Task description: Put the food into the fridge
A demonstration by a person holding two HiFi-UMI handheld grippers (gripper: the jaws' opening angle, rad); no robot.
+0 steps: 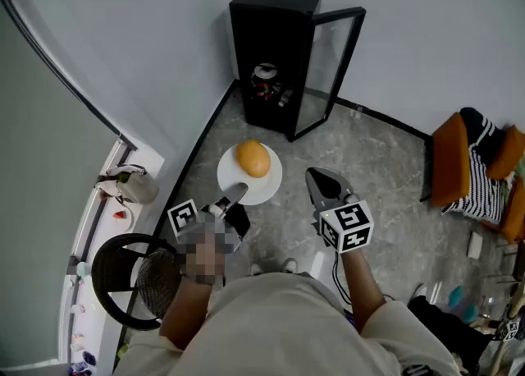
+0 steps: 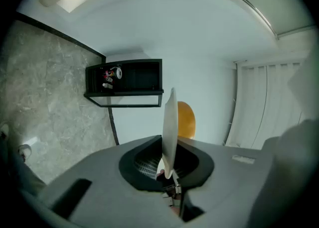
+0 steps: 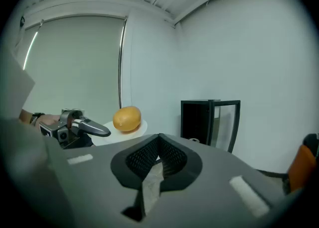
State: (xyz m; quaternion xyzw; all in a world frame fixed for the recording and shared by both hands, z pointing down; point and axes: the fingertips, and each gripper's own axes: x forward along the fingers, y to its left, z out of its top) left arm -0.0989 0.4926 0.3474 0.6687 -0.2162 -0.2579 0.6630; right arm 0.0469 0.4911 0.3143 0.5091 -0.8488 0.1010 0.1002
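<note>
Grey stone floor, open fridge ahead. My left tongs pinch the stiff plate by its rim; the orange sits loose on it and probably rolls if tilted. My right tongs are closed, empty.

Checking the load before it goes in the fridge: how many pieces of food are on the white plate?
1. One round orange food item lies on the white plate, whose rim the left gripper clamps. Nothing seems hidden behind it.
</note>
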